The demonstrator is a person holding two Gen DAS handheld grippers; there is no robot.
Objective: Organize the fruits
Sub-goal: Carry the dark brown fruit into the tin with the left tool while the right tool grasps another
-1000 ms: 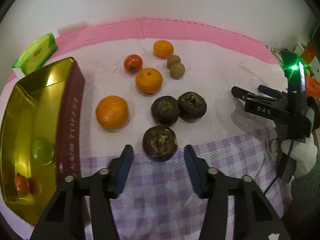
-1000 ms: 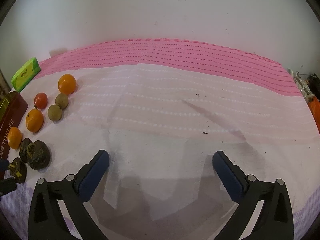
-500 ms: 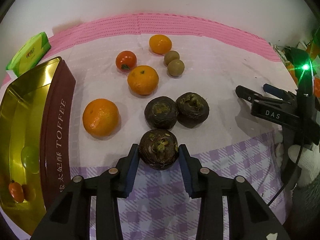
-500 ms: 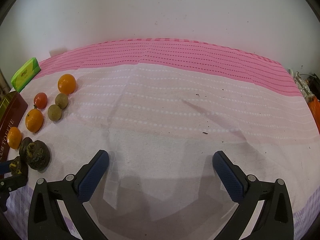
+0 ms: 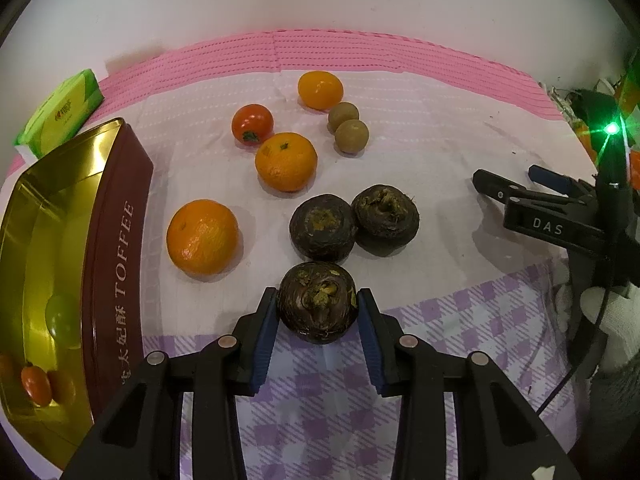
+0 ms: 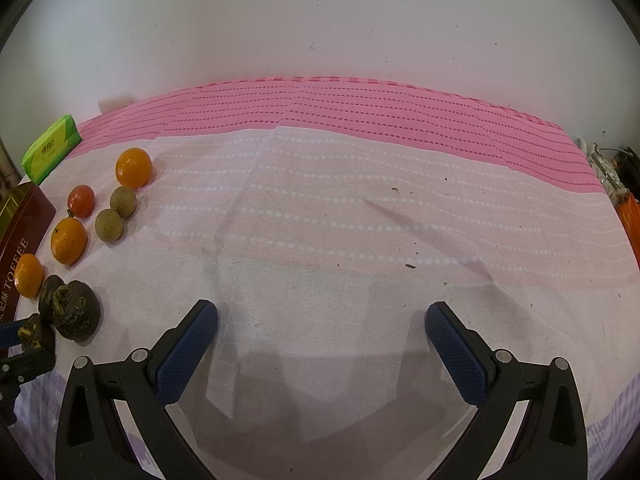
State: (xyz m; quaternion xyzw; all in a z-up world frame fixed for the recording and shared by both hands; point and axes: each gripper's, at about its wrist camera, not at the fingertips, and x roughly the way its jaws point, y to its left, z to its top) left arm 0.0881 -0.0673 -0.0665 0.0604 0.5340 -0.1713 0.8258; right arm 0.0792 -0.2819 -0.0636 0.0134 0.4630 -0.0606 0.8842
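Note:
My left gripper is shut on a dark brown round fruit at the near edge of the pink cloth. Two more dark fruits lie just beyond it. Three oranges, a red tomato and two small brown fruits lie further back. A gold toffee tin stands at the left with a green fruit and a small orange fruit inside. My right gripper is open and empty over bare cloth, right of the fruits.
A green tissue pack lies at the back left by the wall. The right gripper's body and gloved hand show at the right in the left wrist view. Clutter sits off the table's right edge.
My left gripper moved forward around the nearest dark fruit and closed on it. The right gripper has stayed still and open.

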